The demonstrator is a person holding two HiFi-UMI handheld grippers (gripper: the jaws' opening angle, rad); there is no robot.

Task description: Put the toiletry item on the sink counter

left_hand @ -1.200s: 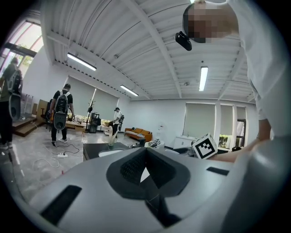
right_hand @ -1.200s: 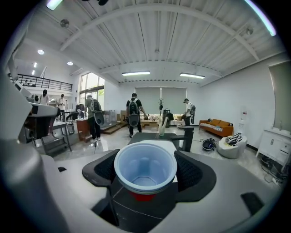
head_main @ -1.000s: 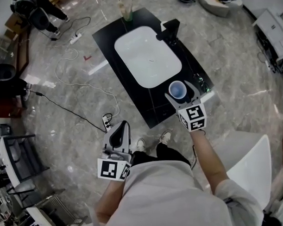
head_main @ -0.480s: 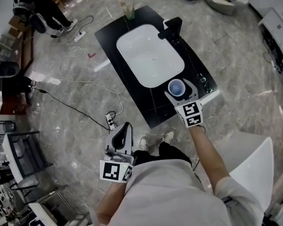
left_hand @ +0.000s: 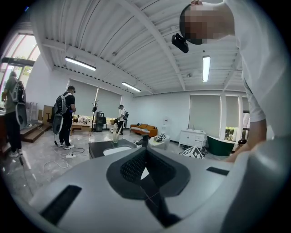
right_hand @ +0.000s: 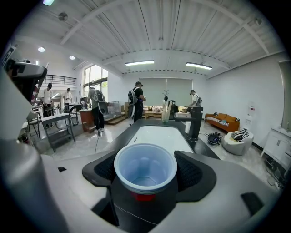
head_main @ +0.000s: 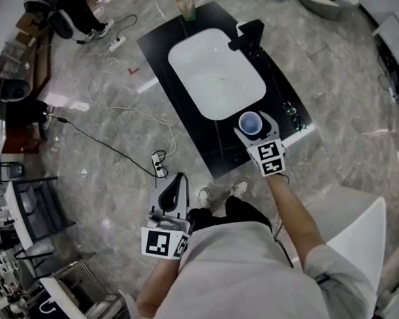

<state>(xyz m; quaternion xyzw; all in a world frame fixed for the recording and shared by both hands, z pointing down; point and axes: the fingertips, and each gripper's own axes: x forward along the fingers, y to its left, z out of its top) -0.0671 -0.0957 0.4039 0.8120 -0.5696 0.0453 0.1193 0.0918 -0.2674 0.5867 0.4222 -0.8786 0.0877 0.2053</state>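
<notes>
Cup (right_hand: 145,169), pale blue inside with a white rim, is held upright and open-mouthed between the jaws of the right gripper (head_main: 253,127), which are closed against its sides. A red patch is seen just beneath the rim; whether it is print cannot be told. In the head view the cup is seen over the near right part of the black sink counter (head_main: 164,76), just beside the white basin (head_main: 215,71); whether it rests on the counter cannot be told. The left gripper (head_main: 171,190) is held low near the person's body, well apart from the counter, its jaws brought together with nothing between them. A black tap (head_main: 248,36) is set at the basin's right. The counter stands on a grey marble floor (head_main: 87,184), across which a white cable (head_main: 132,114) is laid. A white beamed ceiling (right_hand: 159,27) with strip lights is shown in the right gripper view.
</notes>
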